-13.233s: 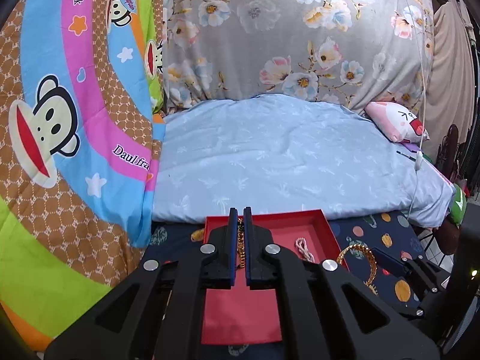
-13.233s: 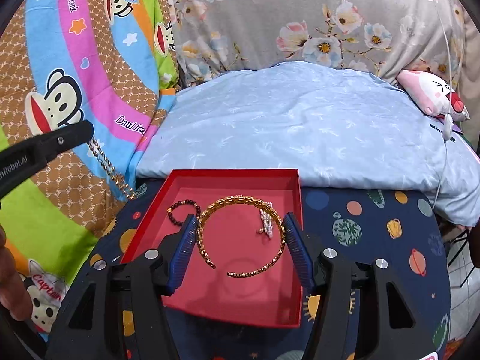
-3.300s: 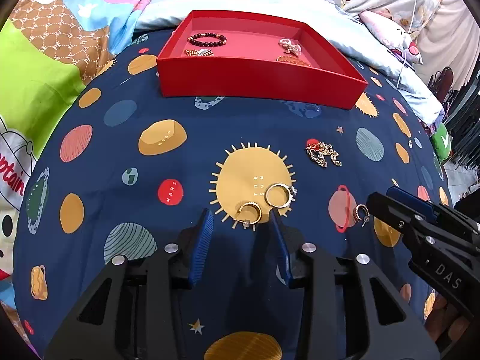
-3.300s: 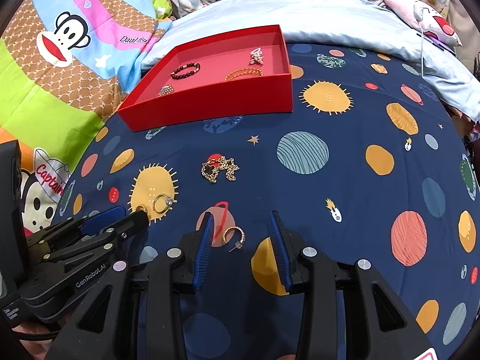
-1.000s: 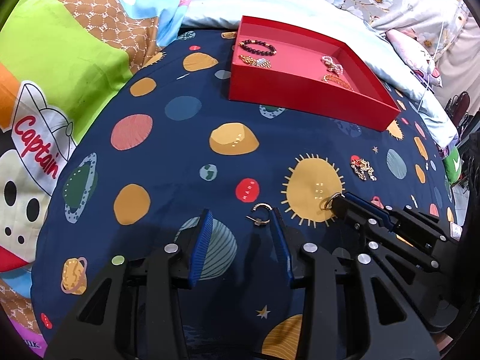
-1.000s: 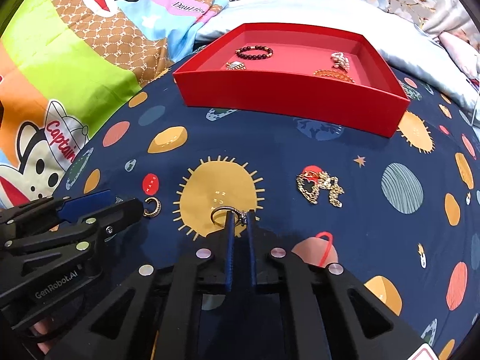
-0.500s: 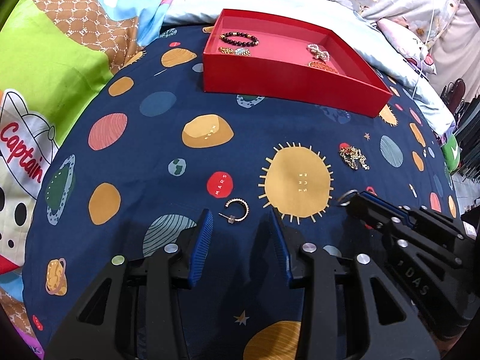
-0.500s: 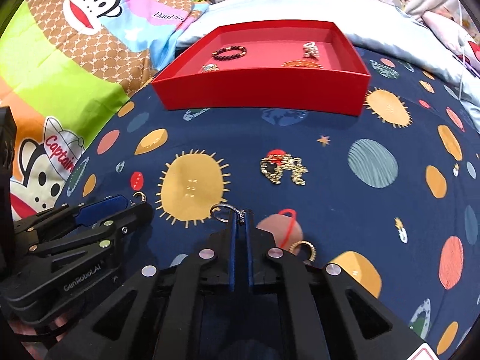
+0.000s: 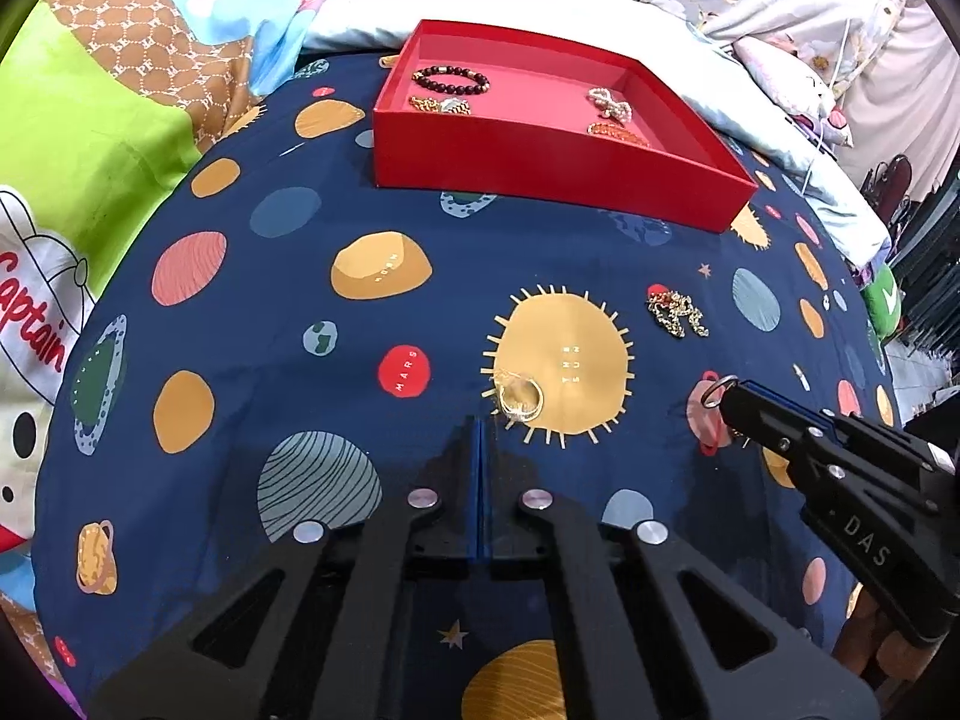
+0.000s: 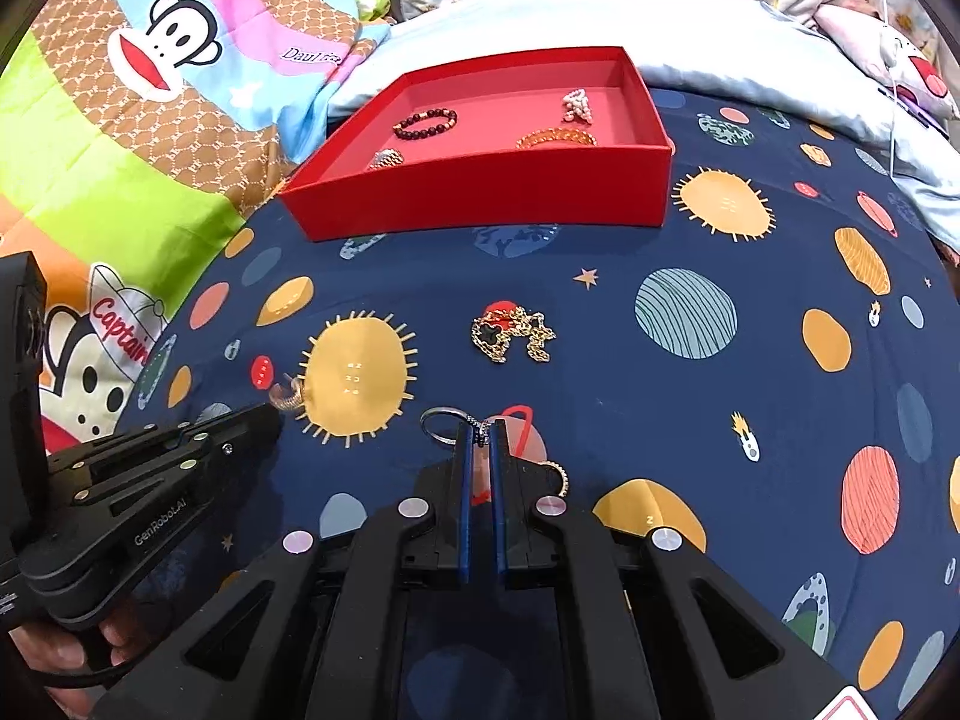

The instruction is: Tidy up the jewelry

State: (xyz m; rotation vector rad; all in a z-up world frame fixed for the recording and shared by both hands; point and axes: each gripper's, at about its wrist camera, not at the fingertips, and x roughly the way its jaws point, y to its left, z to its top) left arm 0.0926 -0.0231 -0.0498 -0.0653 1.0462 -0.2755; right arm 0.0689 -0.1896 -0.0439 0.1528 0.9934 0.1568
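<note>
My left gripper point(image 9: 482, 423) is shut; a gold hoop earring point(image 9: 521, 397) shows blurred just right of its tips, held at them, and also in the right wrist view point(image 10: 289, 394). My right gripper point(image 10: 478, 427) is shut on a silver ring point(image 10: 441, 423), also seen in the left wrist view point(image 9: 714, 389). A red tray point(image 9: 540, 150) at the back holds a dark bead bracelet point(image 9: 450, 79), a gold bangle point(image 10: 555, 137) and a pearl piece point(image 10: 576, 103). A tangled gold chain point(image 10: 513, 333) lies on the planet cloth. Another gold hoop point(image 10: 555, 476) lies by my right fingers.
The dark blue planet-print cloth point(image 9: 270, 276) covers the work surface. A cartoon monkey blanket point(image 10: 150, 60) lies to the left and a pale blue bedsheet point(image 10: 720, 12) behind the tray. A pink plush pillow point(image 10: 912, 72) sits at the far right.
My left gripper has shut; the gold hoop that lay between its open fingers now shows at its tips. My right gripper stays shut on the silver ring and has shifted slightly.
</note>
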